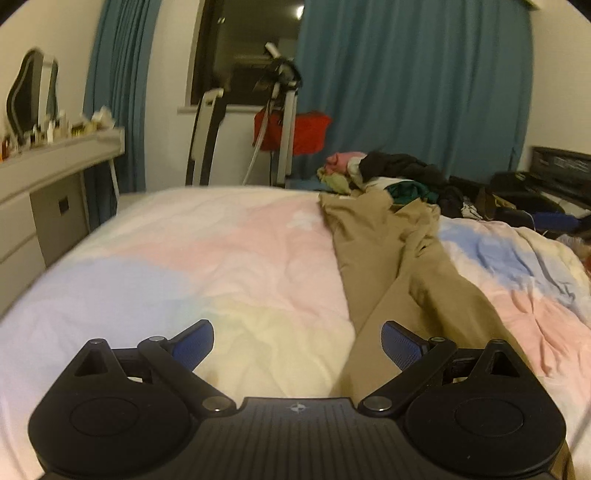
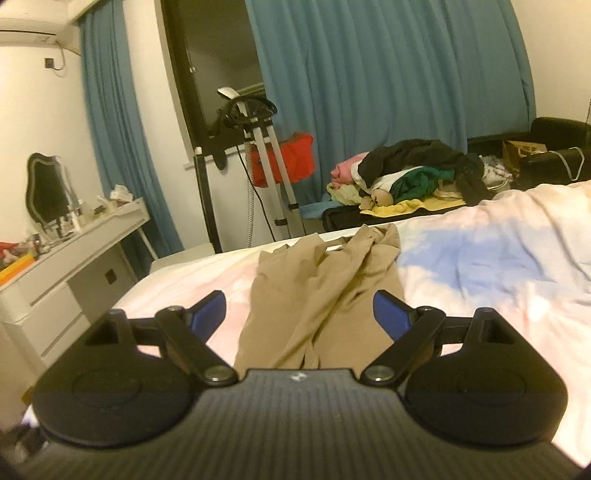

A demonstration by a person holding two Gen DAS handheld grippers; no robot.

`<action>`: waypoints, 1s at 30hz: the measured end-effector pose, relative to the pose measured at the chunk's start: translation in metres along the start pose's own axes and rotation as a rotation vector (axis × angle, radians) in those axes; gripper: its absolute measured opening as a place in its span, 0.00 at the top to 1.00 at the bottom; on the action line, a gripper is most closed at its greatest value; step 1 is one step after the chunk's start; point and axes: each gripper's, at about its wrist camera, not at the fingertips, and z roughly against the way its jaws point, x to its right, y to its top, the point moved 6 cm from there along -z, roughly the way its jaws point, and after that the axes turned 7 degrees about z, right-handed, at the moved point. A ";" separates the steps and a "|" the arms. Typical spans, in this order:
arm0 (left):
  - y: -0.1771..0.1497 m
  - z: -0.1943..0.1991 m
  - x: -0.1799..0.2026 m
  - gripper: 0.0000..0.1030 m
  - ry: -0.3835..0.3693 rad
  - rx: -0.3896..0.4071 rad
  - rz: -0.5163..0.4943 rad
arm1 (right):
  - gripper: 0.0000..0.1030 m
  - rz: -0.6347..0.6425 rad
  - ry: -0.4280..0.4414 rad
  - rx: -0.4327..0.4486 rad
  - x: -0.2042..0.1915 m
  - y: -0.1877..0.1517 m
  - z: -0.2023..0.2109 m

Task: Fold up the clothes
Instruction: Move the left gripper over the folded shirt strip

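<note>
A: How are the khaki trousers [image 2: 317,295] lying?
B: Lengthwise on the bed [image 2: 498,266], running near to far.
A: Grippers?
B: The left gripper [image 1: 297,345] and right gripper [image 2: 299,314] are gaping, empty. Only the right view is showing the air conditioner [image 2: 26,35].

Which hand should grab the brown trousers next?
Probably the right gripper: its open jaws point straight at the trousers. The left gripper, also open, faces mostly bare blanket.

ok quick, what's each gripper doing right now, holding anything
Left gripper: open, holding nothing, over the bedspread beside the khaki trousers.
Right gripper: open, holding nothing, above the khaki trousers.
</note>
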 end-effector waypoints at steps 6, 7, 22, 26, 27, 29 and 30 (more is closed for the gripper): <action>-0.010 0.023 0.021 0.04 -0.085 -0.025 -0.003 | 0.15 -0.048 -0.011 -0.010 0.010 -0.020 0.073; -0.014 0.024 0.023 0.04 -0.096 -0.040 0.008 | 0.15 -0.058 -0.006 -0.011 0.013 -0.024 0.083; -0.047 -0.007 -0.002 0.04 -0.037 -0.334 0.176 | 0.15 -0.118 0.050 -0.062 0.032 -0.055 0.110; -0.055 -0.015 -0.020 0.04 0.024 -0.419 0.273 | 0.15 -0.139 0.053 -0.078 0.039 -0.060 0.111; -0.057 -0.017 -0.026 0.05 0.040 -0.440 0.305 | 0.15 -0.149 0.053 -0.082 0.041 -0.060 0.110; -0.062 -0.021 -0.037 0.07 0.061 -0.478 0.366 | 0.15 -0.179 0.058 -0.089 0.046 -0.061 0.110; -0.064 -0.022 -0.041 0.07 0.066 -0.493 0.388 | 0.15 -0.197 0.062 -0.092 0.049 -0.062 0.110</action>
